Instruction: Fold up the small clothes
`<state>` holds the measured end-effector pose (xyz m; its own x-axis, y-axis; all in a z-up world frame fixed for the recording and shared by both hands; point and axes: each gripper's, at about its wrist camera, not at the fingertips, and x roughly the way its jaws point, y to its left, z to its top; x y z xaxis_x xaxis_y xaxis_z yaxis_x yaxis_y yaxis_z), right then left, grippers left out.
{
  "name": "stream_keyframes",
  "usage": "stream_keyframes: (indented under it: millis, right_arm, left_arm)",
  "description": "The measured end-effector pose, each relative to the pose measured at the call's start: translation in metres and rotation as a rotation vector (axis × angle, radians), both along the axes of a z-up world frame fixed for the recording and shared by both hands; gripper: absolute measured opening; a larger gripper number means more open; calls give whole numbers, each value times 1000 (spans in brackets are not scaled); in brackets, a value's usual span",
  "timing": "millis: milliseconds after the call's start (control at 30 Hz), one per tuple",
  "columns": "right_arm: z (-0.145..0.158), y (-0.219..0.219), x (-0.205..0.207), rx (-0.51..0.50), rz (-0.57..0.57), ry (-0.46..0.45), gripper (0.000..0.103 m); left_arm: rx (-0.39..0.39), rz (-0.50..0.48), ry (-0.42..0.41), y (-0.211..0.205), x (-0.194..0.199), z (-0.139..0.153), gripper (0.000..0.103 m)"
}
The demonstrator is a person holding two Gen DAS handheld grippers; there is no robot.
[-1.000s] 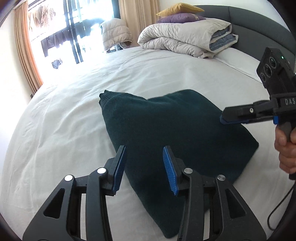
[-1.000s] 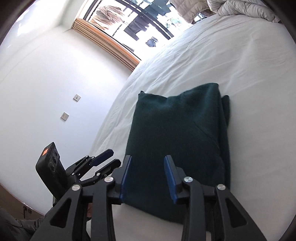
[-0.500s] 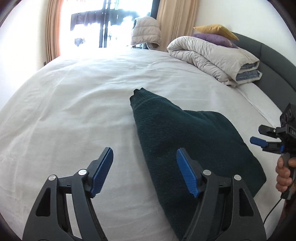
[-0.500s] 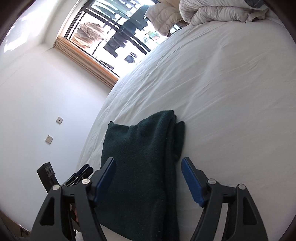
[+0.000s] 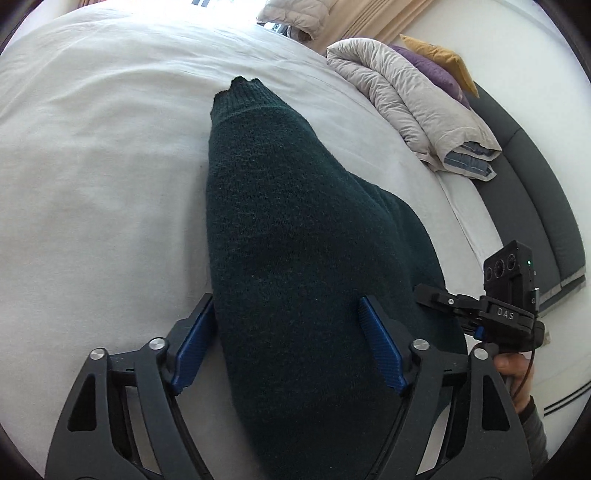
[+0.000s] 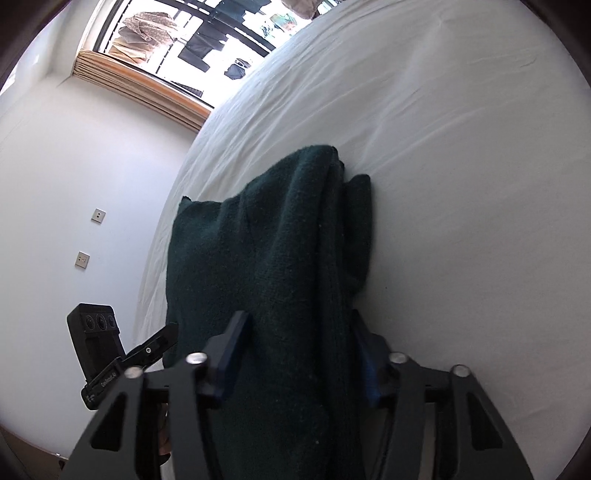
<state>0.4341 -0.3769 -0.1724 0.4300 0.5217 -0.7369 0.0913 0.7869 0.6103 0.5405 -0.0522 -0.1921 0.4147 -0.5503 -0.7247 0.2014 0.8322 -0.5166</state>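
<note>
A dark green knitted sweater [image 5: 295, 221], folded into a long band, lies on the white bed sheet [image 5: 92, 166]. My left gripper [image 5: 286, 343] straddles its near end. The left pad sits at the fabric's edge and the right pad on top of it. The jaws are closing but still wide. In the right wrist view the sweater [image 6: 277, 240] bunches up between the pads of my right gripper [image 6: 299, 354], whose jaws are closing and press the fabric from both sides. Each gripper shows in the other's view: the right gripper [image 5: 443, 299] at the sweater's right side, the left gripper [image 6: 159, 339] at its left.
A folded grey duvet [image 5: 406, 96] with a purple pillow [image 5: 439, 74] and a yellow pillow [image 5: 439, 55] lies at the bed's head by the dark headboard [image 5: 535, 203]. A puffy jacket [image 5: 288, 14] sits by the curtains. The bed's left edge faces a white wall with sockets [image 6: 98, 215].
Both grippers have come down onto the sweater's near end. Their jaws spread wide, then narrowed, and fabric now fills both gaps. The left view has rolled.
</note>
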Motion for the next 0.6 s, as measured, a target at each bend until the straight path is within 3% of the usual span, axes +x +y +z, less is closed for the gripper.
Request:
stream_keyframes:
  millis: [133,200,433,600]
  right_arm:
    - [12,17,-7,-96,6,-25,31]
    - [26,28,-13,-131,-1,-49,26]
    - [88,92,-58,-169,80,-159,25]
    - [99,130,-98,-87,128,-193,24]
  left_arm:
    - [38,-14,-13,-8,-1,7,42]
    - [21,-8,-13,-3,-6,14,33]
    - [57,4,-87,31,-65,80,31]
    - [105,13,-132,76,-125,116,31]
